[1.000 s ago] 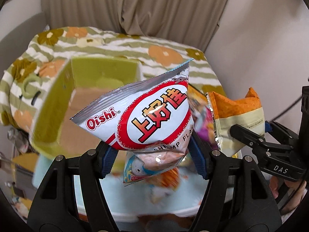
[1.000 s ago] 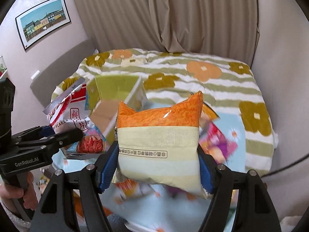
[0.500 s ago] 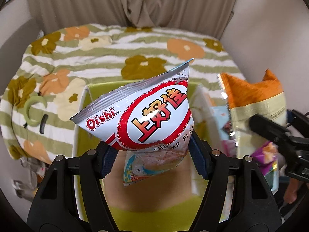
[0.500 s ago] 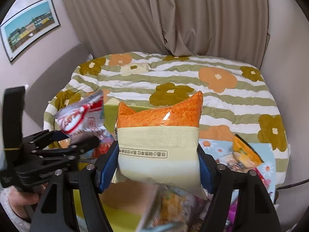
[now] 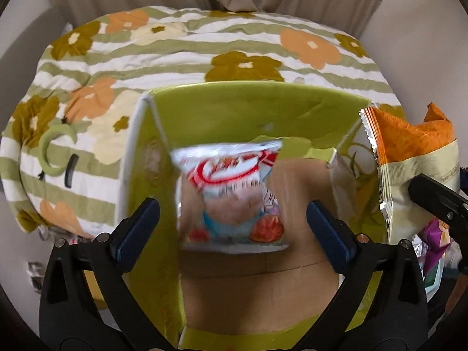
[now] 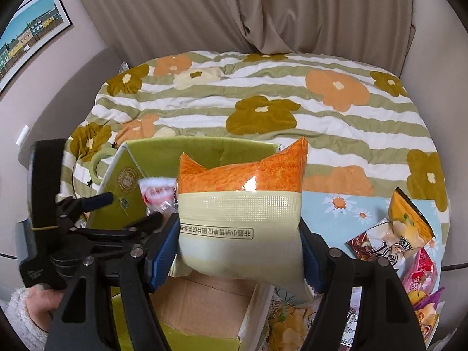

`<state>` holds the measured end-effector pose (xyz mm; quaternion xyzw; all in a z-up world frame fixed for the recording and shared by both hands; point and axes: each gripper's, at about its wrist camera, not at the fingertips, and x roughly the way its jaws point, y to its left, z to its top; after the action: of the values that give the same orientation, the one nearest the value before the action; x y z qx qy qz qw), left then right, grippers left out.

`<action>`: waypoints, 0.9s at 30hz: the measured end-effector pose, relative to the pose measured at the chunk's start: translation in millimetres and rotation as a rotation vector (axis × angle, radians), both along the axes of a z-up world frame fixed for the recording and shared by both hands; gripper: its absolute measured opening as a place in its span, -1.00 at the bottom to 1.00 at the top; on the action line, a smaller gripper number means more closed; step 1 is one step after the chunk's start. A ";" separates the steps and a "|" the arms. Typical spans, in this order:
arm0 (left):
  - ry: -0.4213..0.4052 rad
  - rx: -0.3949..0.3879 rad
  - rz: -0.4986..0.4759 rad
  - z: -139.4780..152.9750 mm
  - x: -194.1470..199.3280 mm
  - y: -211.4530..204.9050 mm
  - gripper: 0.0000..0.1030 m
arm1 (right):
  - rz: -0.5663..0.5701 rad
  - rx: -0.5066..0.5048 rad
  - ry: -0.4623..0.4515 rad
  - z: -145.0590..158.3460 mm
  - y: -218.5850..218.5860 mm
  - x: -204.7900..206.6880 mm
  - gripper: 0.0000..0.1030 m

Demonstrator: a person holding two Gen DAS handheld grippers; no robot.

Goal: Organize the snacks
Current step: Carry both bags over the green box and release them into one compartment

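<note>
**Background stuff in the room**

Bed's got a striped floral quilt (image 6: 263, 93) in green, orange and white. Beige curtains (image 6: 292, 8) hang behind it, plus a framed picture (image 6: 29, 35) of colorful houses on the wall.

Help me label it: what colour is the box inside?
Lime green walls, brown cardboard floor; left wrist view shows it best.
</note>
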<state>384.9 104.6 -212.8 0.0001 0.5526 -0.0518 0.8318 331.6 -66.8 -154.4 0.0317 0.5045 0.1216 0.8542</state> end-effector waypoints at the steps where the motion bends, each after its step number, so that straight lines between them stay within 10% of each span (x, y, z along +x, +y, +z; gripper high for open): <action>1: 0.000 0.000 0.008 1.0 -2.0 3.9 0.94 | 0.001 -0.004 0.002 -0.9 0.8 1.0 0.34; 19: -0.026 0.008 0.126 22.1 -51.8 43.3 0.94 | 0.128 0.005 0.048 -20.1 53.5 39.9 0.39; 27: -0.020 0.009 0.132 18.1 -57.4 43.7 0.94 | 0.088 0.011 -0.013 -23.3 45.4 34.6 0.83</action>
<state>327.5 148.3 -194.7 -0.0320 0.5432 0.0057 0.8390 366.2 -21.5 -177.7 0.0137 0.4994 0.1619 0.8510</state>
